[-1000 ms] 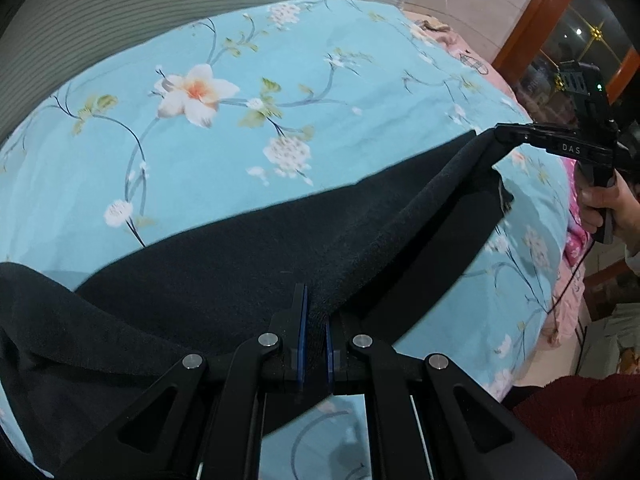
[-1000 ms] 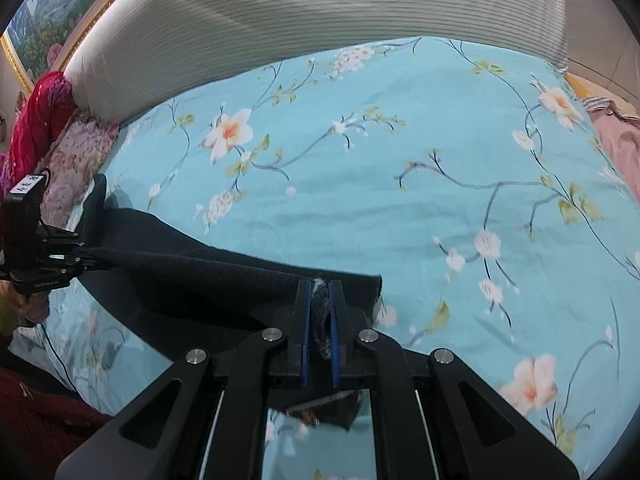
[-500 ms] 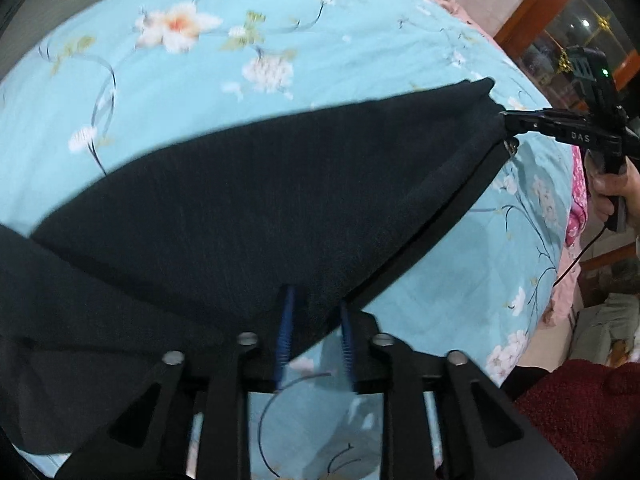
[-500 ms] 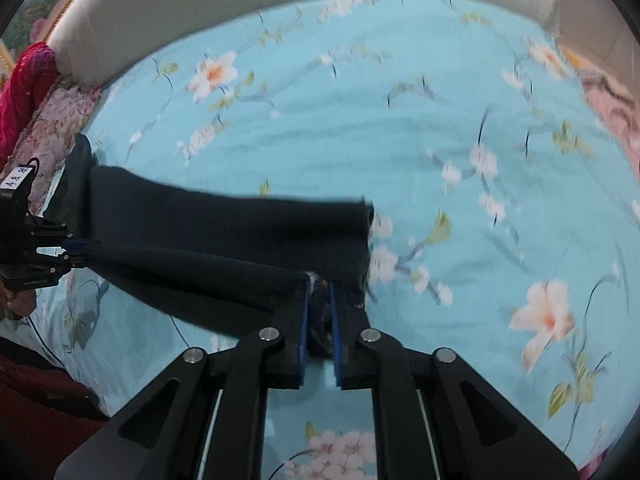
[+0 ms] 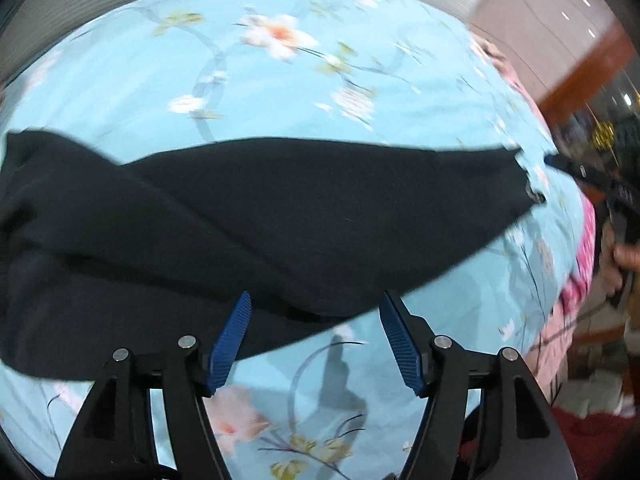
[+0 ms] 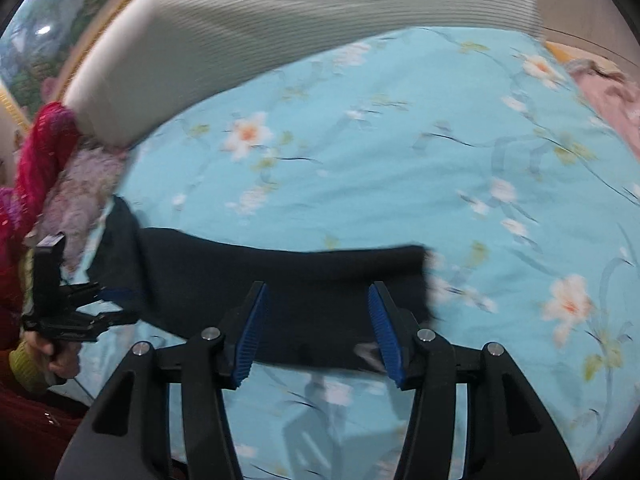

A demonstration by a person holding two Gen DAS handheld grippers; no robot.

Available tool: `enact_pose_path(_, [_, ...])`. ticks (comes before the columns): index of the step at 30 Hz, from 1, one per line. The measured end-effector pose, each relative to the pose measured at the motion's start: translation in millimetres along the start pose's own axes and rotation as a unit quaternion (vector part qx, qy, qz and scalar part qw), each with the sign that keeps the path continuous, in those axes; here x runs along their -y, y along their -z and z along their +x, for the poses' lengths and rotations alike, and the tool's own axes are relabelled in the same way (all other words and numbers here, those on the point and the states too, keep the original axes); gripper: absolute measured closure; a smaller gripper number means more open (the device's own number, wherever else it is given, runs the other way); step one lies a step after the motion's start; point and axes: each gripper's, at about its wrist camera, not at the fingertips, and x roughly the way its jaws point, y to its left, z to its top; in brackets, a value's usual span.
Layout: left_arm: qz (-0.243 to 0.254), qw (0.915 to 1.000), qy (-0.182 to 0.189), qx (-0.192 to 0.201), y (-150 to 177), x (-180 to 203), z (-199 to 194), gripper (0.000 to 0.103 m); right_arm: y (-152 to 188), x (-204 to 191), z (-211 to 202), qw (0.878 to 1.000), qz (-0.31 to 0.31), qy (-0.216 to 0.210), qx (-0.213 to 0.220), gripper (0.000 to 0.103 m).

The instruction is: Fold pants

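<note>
Dark navy pants (image 5: 300, 208) lie folded lengthwise across the light blue floral bedsheet (image 5: 360, 60). My left gripper (image 5: 316, 296) hovers over their near edge with its jaws opening; the cloth lies under the gap and neither pad presses on it. In the right wrist view the pants (image 6: 280, 276) stretch from the left to a square end at the middle. There my right gripper (image 6: 318, 286) is over that end, its jaws opening and free of the cloth. Each gripper also shows in the other's view, the right gripper (image 5: 560, 164) and the left gripper (image 6: 120, 304), both at the pants' far ends.
A grey-white ribbed headboard cushion (image 6: 280, 32) runs along the far side of the bed. Pink cloth (image 6: 612, 96) lies at the far right corner, and a red and pink floral blanket (image 6: 44, 152) at the left edge. A hand (image 5: 628, 256) grips the right handle. Wooden furniture (image 5: 580, 76) stands beyond.
Both grippers were shut on the pants' edge and have let go, jaws spreading wide. The pants dropped flat onto the sheet and both grippers drew back a little.
</note>
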Motion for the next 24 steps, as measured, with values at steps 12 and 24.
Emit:
enact_pose_path(12, [-0.213, 0.9705, -0.113, -0.002, -45.5, -119.2, -35.0, 0.029, -4.7, -116.5, 85.7, 0.987, -0.069, -0.129, -0.073, 0.05])
enact_pose_path(24, [-0.286, 0.9378, -0.184, -0.07, -126.9, -191.9, -5.6, 0.027, -9.8, -227.4, 168.8, 0.952, -0.161, -0.214, -0.147, 0.05])
